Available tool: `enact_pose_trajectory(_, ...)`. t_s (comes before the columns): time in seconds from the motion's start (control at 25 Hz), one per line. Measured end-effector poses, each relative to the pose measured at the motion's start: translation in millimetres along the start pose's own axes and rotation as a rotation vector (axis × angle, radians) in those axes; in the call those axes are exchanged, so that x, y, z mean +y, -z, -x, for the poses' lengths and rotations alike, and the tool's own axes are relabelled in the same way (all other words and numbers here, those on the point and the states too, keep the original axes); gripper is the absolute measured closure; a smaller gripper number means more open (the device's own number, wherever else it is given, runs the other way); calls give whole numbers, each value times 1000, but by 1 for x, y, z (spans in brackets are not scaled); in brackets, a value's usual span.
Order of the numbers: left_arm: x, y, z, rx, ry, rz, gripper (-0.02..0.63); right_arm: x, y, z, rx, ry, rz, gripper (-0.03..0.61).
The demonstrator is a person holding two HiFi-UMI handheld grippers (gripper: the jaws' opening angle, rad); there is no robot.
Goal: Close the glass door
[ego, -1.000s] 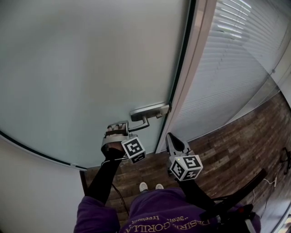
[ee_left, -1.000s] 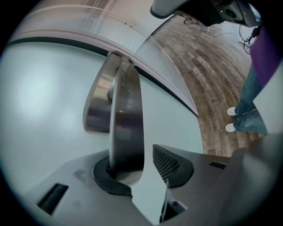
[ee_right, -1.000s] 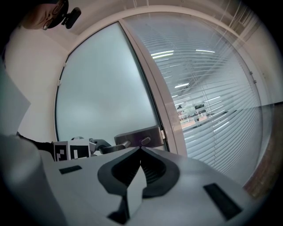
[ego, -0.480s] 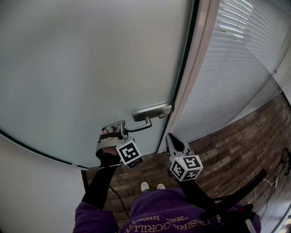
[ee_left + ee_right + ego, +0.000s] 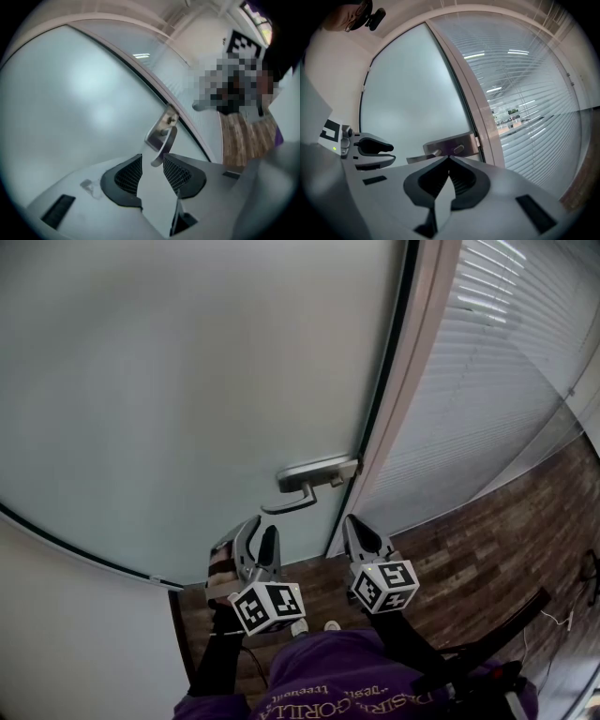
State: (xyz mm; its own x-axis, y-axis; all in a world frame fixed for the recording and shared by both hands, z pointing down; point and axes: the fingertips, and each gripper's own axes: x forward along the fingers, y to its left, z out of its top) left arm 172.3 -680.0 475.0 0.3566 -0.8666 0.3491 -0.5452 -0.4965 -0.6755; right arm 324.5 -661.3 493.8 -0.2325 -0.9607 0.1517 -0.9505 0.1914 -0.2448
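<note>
In the head view the glass door (image 5: 187, 381) fills the upper left. Its lever handle (image 5: 302, 491) runs crosswise at frame centre, free end leftward. The left tongs (image 5: 261, 532), spread, just opening and empty, sit just below that free end, nearer than the right tongs (image 5: 357, 527), pressed together at lower right.

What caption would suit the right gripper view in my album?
Shut right tool pointing at the handle of a frosted glass door, with blinds alongside.
</note>
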Motion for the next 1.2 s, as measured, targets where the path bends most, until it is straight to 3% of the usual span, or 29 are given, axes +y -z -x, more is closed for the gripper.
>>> enact_pose_trajectory(0.16,-5,-17,19,-172,-52,294,476,5,0,-3,1,-13,-1,581)
enact_pose_trajectory(0.28,1,-32,35,-322,-126,410,477,9,1,-3,5,-23,3,581)
enact_pose_trajectory(0.4,5,-46,44,-445,-134,489,477,14,1,-2,6,-30,4,581)
enact_pose_trajectory(0.48,2,-46,45,-500,-116,641,479,17,2,-2,8,-38,5,581)
enact_pose_trajectory(0.56,-2,-39,43,-508,-97,810,530,22,4,-1,12,-48,6,581)
enact_pose_trajectory(0.64,-6,-28,40,-483,-84,881,612,25,5,0,15,-57,7,581)
enact_pose_trajectory(0.88,-15,-3,25,-404,-87,1028,612,29,3,2,8,-66,13,581)
enact_pose_trajectory(1.0,-19,6,19,-333,-80,1045,612,32,2,3,6,-72,16,581)
enact_pose_trajectory(1.2,-25,7,17,-306,-59,1020,612,37,2,3,5,-85,19,581)
